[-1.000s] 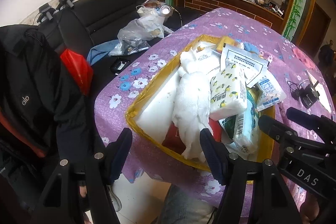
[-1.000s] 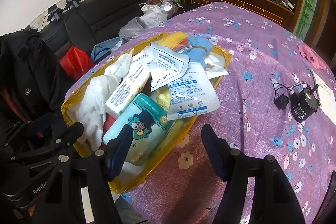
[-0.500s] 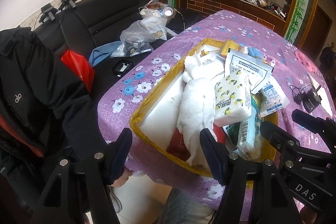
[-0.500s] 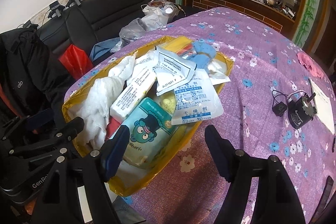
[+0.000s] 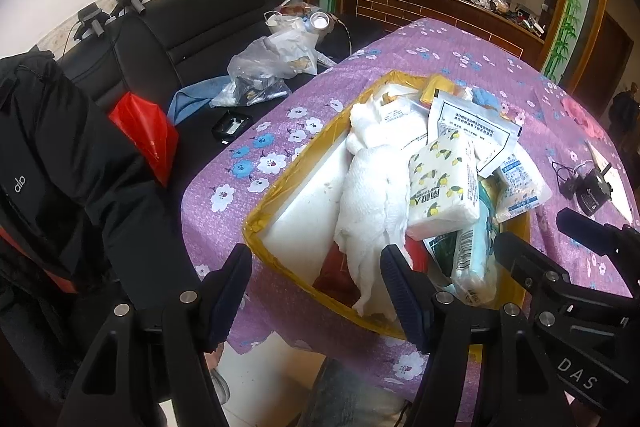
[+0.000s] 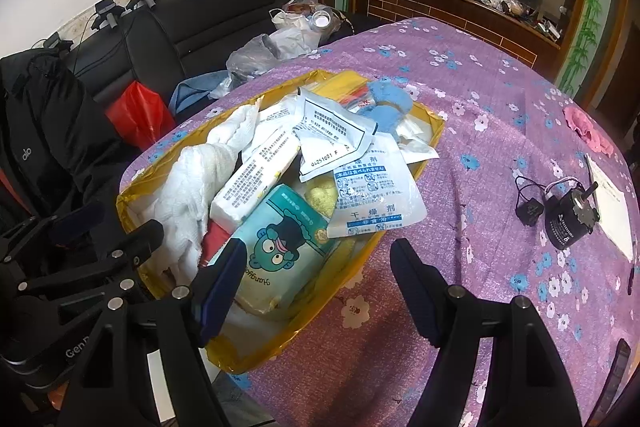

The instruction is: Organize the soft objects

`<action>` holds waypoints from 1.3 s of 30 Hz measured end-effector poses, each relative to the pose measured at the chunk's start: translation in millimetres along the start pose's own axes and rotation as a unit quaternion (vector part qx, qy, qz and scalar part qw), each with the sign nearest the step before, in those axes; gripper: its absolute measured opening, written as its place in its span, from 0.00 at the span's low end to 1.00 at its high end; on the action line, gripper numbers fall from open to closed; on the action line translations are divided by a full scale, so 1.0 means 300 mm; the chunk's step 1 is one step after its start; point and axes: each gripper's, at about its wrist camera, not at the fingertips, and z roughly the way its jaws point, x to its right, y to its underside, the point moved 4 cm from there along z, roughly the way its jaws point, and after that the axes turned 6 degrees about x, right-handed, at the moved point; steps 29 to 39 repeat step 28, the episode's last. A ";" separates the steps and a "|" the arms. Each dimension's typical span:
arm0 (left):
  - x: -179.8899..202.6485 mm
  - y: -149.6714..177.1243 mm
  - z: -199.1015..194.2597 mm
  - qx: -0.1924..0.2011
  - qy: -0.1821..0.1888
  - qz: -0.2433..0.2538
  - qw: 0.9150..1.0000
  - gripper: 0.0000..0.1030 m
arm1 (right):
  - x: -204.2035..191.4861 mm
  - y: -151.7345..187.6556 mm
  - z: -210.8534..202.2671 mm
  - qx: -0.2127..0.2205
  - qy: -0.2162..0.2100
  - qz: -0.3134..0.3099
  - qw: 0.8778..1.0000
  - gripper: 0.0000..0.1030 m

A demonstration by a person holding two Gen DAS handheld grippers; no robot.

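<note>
Both tongs empty, jaws spread: left gripper (image 5: 316,285), right gripper (image 6: 316,281), above the table's near edge. Table (image 6: 480,131), purple floral cloth. Yellow-rimmed box (image 6: 400,227) at its near left corner, heaped: white towel (image 5: 372,195), lemon-print tissue pack (image 5: 442,187), cartoon tissue pack (image 6: 280,243), desiccant sachet (image 6: 372,199).

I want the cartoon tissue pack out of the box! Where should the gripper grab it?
Probably across the narrow width of the cartoon tissue pack, from above at its near end. It lies tilted atop the pile, that end bare; the drying-agent sachet overlaps its far corner.
</note>
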 end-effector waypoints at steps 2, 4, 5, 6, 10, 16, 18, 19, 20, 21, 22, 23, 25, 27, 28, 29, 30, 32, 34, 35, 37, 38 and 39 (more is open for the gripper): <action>-0.003 0.004 0.005 -0.003 0.001 -0.002 1.000 0.68 | 0.000 0.000 0.003 -0.002 0.000 0.001 1.000 0.71; -0.005 0.009 0.011 -0.009 0.002 -0.004 1.000 0.68 | -0.003 0.001 0.007 -0.002 0.001 -0.001 1.000 0.72; -0.006 0.009 0.012 -0.009 0.001 -0.004 1.000 0.68 | -0.005 0.002 0.008 -0.003 0.001 -0.002 1.000 0.72; -0.008 0.009 0.012 -0.008 0.001 -0.004 1.000 0.68 | -0.007 0.003 0.009 -0.003 0.002 -0.002 1.000 0.71; -0.011 0.009 0.011 -0.006 0.002 -0.007 1.000 0.68 | -0.010 0.005 0.015 -0.004 0.000 0.000 1.000 0.71; -0.019 0.009 0.025 -0.012 0.000 -0.010 1.000 0.68 | -0.009 0.007 0.017 -0.004 -0.001 0.002 1.000 0.72; -0.022 0.008 0.027 -0.011 -0.001 -0.010 1.000 0.68 | -0.007 0.005 0.019 -0.003 -0.004 0.005 1.000 0.72; -0.022 0.008 0.027 -0.011 -0.004 -0.009 1.000 0.68 | -0.006 0.003 0.020 -0.003 -0.006 0.006 1.000 0.72; -0.024 0.008 0.028 -0.011 -0.003 -0.010 1.000 0.68 | -0.005 0.003 0.020 -0.002 -0.006 0.007 1.000 0.72; -0.026 0.008 0.030 -0.011 -0.003 -0.012 1.000 0.68 | -0.009 0.001 0.022 -0.001 -0.007 0.007 1.000 0.72; -0.028 0.007 0.032 -0.013 -0.003 -0.014 1.000 0.68 | -0.012 0.000 0.024 -0.001 -0.007 0.005 1.000 0.72; -0.026 0.006 0.032 -0.012 -0.002 -0.013 1.000 0.68 | -0.013 0.000 0.025 -0.002 -0.006 0.004 1.000 0.72; -0.023 0.005 0.033 -0.011 0.000 -0.012 1.000 0.68 | -0.013 -0.002 0.027 -0.003 -0.005 0.003 1.000 0.72; -0.015 0.004 0.036 -0.010 0.003 -0.009 1.000 0.68 | -0.011 -0.002 0.026 -0.003 -0.003 0.004 1.000 0.72; -0.012 0.004 0.037 -0.011 0.004 -0.008 1.000 0.68 | -0.010 -0.003 0.026 -0.004 -0.004 0.005 1.000 0.72; -0.012 0.004 0.037 -0.011 0.004 -0.008 1.000 0.68 | -0.010 -0.003 0.026 -0.004 -0.004 0.005 1.000 0.72; -0.012 0.004 0.037 -0.011 0.004 -0.008 1.000 0.68 | -0.010 -0.003 0.026 -0.004 -0.004 0.005 1.000 0.72; -0.012 0.004 0.037 -0.011 0.004 -0.008 1.000 0.68 | -0.010 -0.003 0.026 -0.004 -0.004 0.005 1.000 0.72; -0.012 0.004 0.037 -0.011 0.004 -0.008 1.000 0.68 | -0.010 -0.003 0.026 -0.004 -0.004 0.005 1.000 0.72; -0.012 0.004 0.037 -0.011 0.004 -0.008 1.000 0.68 | -0.010 -0.003 0.026 -0.004 -0.004 0.005 1.000 0.72; -0.012 0.004 0.037 -0.011 0.004 -0.008 1.000 0.68 | -0.010 -0.003 0.026 -0.004 -0.004 0.005 1.000 0.72; -0.012 0.004 0.037 -0.011 0.004 -0.008 1.000 0.68 | -0.010 -0.003 0.026 -0.004 -0.004 0.005 1.000 0.72; -0.012 0.004 0.037 -0.011 0.004 -0.008 1.000 0.68 | -0.010 -0.003 0.026 -0.004 -0.004 0.005 1.000 0.72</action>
